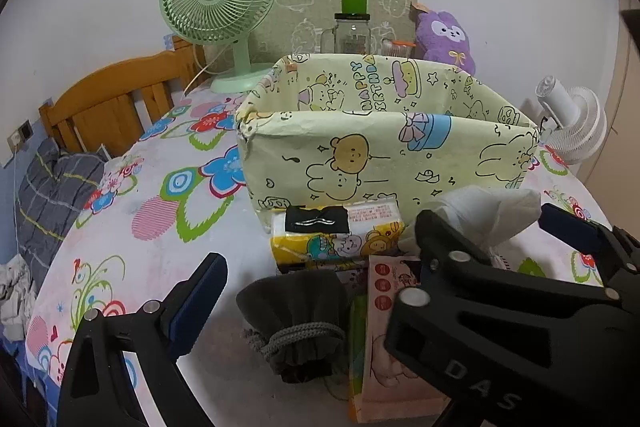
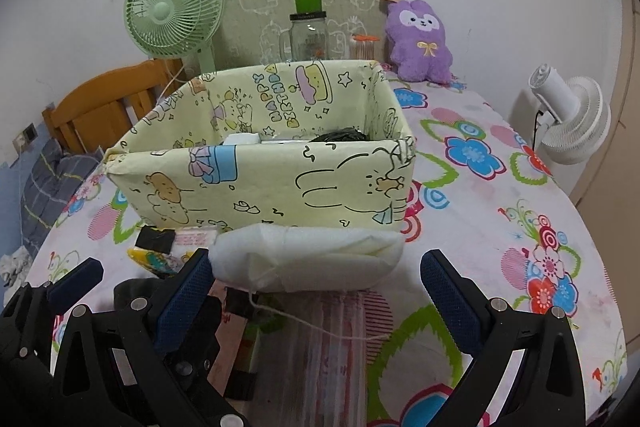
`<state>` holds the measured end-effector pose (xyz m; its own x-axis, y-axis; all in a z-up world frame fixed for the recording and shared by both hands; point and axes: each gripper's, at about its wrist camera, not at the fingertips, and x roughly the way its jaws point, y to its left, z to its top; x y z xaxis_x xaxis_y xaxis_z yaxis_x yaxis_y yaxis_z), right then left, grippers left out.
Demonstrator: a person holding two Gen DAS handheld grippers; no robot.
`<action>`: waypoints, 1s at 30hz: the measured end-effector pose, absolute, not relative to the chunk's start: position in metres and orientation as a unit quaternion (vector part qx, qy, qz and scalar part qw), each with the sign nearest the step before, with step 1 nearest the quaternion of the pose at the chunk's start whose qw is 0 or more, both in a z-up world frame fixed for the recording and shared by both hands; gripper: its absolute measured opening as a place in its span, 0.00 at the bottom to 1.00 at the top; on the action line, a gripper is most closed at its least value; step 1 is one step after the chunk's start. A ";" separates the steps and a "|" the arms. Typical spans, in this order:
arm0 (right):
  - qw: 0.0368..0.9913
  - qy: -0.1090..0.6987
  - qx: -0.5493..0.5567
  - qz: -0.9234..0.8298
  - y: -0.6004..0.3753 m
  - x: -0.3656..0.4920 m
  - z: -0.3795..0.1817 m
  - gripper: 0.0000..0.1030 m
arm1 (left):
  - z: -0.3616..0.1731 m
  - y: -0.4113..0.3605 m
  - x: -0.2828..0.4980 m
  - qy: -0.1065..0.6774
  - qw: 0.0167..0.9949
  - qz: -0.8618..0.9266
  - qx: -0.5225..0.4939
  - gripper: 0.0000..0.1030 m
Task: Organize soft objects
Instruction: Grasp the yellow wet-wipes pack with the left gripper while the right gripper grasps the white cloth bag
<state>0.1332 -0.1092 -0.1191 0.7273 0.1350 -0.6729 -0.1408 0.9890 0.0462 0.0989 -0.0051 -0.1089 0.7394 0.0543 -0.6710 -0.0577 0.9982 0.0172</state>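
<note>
- The right gripper [image 2: 316,291] stands wide open around a white soft pouch [image 2: 308,259], which lies on the bed [image 2: 500,247] just in front of the storage box [image 2: 260,167]; one finger touches the pouch's left end, the other stands clear of its right end, and nothing is held yet.
- The left gripper [image 1: 380,247] is also wide open and empty, hovering over a grey drawstring pouch [image 1: 296,319], a yellow tissue pack [image 1: 336,235] and a pink pack [image 1: 384,327] clustered near the bed's front edge.
- Risk: the pouch is limp, so a pinch at one end would likely let the rest sag and catch on the box's front wall when lifted over it.
- Risk: a loose white string [image 2: 320,327] trails from the pouch toward the gripper; it may snag on a finger or drag the clear plastic sheet it lies on.
- Risk: the two grippers sit close together, the right one's finger crossing the left wrist view, so closing or lifting could knock them together or scatter the packs.
- Risk: the box's paper-covered walls look light; a push could slide it toward the far edge.
- Writing: "HAPPY BIRTHDAY" is printed inside the box's back wall, the last letter hidden in the left wrist view; "DAS" shows on the right gripper body. The small print on the tissue pack is too fine to read.
</note>
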 end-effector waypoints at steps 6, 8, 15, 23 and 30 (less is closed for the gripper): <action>0.930 0.362 0.002 0.069 -0.109 0.136 -0.120 0.79 | -0.110 -0.006 0.104 0.363 0.932 0.020 -0.001 0.96; 0.929 0.363 0.008 0.065 -0.113 0.136 -0.120 0.73 | -0.110 -0.008 0.106 0.362 0.932 0.022 0.002 0.95; 0.934 0.354 0.017 0.038 -0.126 0.130 -0.110 0.69 | -0.111 -0.004 0.118 0.367 0.930 0.027 -0.017 0.95; 0.932 0.360 0.025 0.040 -0.126 0.130 -0.112 0.69 | -0.115 -0.008 0.126 0.372 0.927 0.046 -0.011 0.81; 0.927 0.371 0.039 0.039 -0.128 0.135 -0.115 0.69 | -0.120 -0.008 0.132 0.380 0.923 0.048 -0.019 0.72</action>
